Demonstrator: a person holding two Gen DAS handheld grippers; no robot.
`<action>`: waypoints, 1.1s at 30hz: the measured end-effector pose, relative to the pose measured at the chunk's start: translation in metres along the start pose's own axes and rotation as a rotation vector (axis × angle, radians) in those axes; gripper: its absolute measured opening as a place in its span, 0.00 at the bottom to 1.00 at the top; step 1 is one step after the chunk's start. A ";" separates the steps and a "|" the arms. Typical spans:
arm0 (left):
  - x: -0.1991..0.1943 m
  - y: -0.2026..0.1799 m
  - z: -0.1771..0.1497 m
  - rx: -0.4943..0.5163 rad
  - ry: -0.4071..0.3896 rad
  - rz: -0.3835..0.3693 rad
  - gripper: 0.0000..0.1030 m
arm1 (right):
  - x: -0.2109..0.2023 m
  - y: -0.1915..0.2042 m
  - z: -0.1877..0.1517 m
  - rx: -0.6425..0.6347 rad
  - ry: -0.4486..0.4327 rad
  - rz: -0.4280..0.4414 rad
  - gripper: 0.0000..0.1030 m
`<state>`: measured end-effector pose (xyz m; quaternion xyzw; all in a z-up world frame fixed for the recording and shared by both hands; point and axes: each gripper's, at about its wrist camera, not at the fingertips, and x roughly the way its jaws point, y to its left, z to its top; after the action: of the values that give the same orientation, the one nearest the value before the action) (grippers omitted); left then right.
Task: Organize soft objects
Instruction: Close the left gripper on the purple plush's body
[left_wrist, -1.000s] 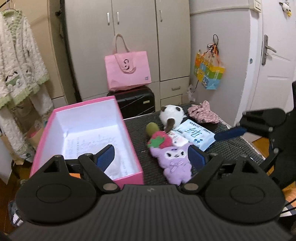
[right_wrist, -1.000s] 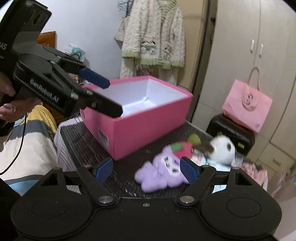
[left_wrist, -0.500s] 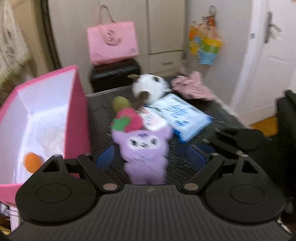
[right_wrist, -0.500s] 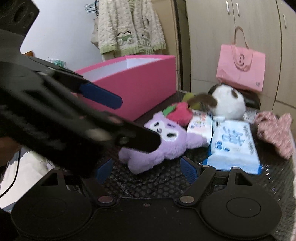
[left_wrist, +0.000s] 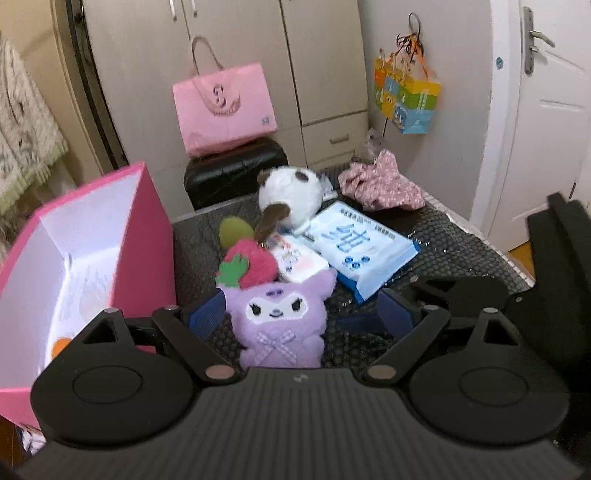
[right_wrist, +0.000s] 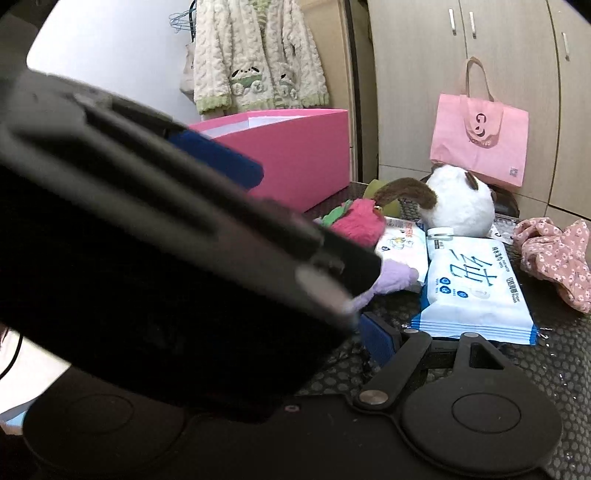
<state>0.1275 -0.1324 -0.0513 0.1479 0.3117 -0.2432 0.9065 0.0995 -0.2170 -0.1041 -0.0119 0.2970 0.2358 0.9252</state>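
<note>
Purple plush toy (left_wrist: 277, 325) sits low in the middle, between the wide-open fingers of the left claw (left_wrist: 301, 314), not gripped. Right claw (right_wrist: 314, 332) is mostly hidden; I cannot tell.

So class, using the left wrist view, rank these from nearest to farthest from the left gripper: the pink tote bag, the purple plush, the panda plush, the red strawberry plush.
1. purple plush, between the open fingers of the left gripper.
2. red strawberry plush, just behind it, slightly left.
3. panda plush, farther back, centre of the table.
4. pink tote bag, on the black suitcase beyond the table.
</note>
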 end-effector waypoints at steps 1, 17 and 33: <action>0.004 0.003 0.000 -0.024 0.020 -0.010 0.84 | -0.001 0.000 0.000 -0.001 -0.001 -0.006 0.81; 0.034 0.026 -0.023 -0.285 0.187 -0.155 0.83 | -0.004 0.016 -0.011 -0.043 0.006 -0.011 0.81; 0.033 0.036 -0.018 -0.297 0.076 -0.074 0.84 | -0.007 0.019 -0.006 -0.021 0.044 -0.101 0.83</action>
<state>0.1606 -0.1064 -0.0822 0.0099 0.3835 -0.2222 0.8964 0.0830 -0.2042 -0.1034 -0.0417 0.3140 0.1918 0.9289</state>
